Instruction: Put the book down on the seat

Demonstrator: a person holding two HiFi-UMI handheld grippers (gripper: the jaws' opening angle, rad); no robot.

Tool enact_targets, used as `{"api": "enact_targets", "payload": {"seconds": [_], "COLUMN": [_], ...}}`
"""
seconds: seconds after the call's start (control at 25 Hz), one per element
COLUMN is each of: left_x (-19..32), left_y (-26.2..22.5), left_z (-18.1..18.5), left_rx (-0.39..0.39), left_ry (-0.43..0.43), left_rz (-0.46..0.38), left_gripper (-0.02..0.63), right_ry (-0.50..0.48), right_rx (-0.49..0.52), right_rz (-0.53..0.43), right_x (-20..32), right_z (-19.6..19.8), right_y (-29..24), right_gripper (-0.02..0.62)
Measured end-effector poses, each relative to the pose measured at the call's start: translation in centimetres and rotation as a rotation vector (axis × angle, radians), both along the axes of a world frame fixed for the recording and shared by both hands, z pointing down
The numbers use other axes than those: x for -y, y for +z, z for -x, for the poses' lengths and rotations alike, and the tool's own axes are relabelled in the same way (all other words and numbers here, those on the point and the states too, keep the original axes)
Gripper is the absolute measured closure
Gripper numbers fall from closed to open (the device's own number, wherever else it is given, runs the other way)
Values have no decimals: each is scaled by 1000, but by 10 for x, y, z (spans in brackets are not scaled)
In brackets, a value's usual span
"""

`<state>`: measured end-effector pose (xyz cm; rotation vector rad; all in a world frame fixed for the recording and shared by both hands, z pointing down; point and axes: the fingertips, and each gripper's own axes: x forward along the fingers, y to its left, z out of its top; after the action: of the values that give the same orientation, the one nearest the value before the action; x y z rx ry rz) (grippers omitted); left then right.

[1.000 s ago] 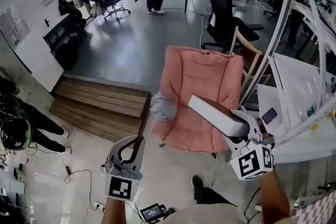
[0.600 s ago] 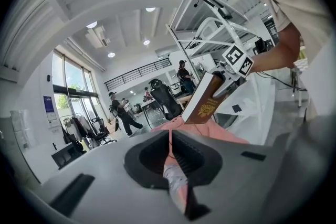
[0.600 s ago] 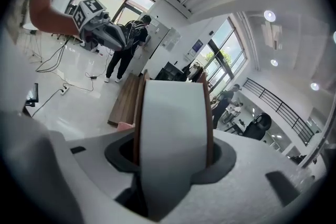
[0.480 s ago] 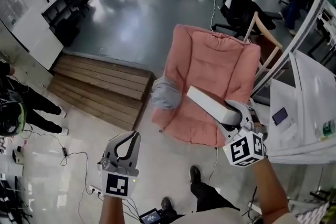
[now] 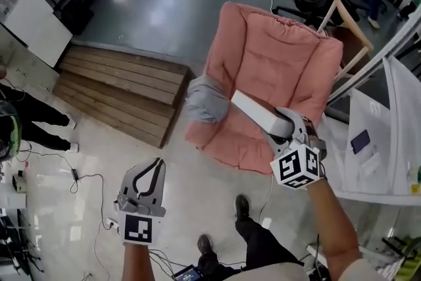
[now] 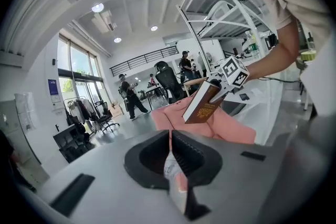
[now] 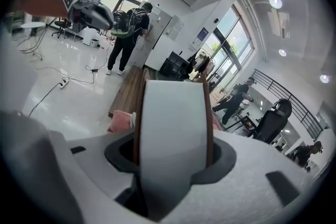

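While the right gripper (image 5: 279,126) grips a book (image 5: 253,112) at the centre right of the head view, the volume hangs over the seat cushion of a pink padded armchair (image 5: 279,52) and does not touch it. Its jaws stand partway apart, pressed on the two covers, with the white page edges facing up towards the head camera. In the right gripper view the book (image 7: 173,118) fills the gap between the jaws of the right gripper (image 7: 173,157), brown cover edges against either side.

From the left gripper view the book (image 6: 203,106) appears tilted in the air above the pink chair (image 6: 231,131). It shows a brown cover with a gold emblem and is gripped from the right by the right gripper (image 6: 222,81).

At the lower left of the head view the left gripper (image 5: 158,164) hangs over the pale floor, well apart from the chair. Its jaws are closed together with nothing between them, and its own view shows the left gripper (image 6: 170,150) with the two dark pads meeting along a thin line.

A grey bundle of cloth (image 5: 202,101) lies against the chair's left edge, beside the book's far end. A wooden platform (image 5: 122,90) sits on the floor to the left of the chair.
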<state>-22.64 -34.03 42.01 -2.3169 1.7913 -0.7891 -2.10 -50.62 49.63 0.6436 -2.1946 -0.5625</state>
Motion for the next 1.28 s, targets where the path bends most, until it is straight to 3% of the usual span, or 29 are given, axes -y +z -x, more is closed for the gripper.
{"api": "enact_targets", "payload": {"seconds": [0.12, 0.28, 0.64, 1.28], "left_x": [10, 9, 9, 12], "left_y": [13, 57, 125, 212], "left_z": [-1, 5, 0, 3], "left_rx": [44, -88, -146, -174], "left_ry": [50, -67, -98, -130], "left_rz": [-31, 84, 177, 289], "left_gripper": [586, 586, 586, 586], "right_ry": [1, 4, 9, 25], "right_rx": [-15, -32, -78, -152], "right_rz": [10, 24, 83, 136], "right_x": [11, 25, 40, 53], "right_z": [5, 10, 17, 28], "right_y": [28, 63, 152, 282], "right_gripper": [373, 373, 373, 371]}}
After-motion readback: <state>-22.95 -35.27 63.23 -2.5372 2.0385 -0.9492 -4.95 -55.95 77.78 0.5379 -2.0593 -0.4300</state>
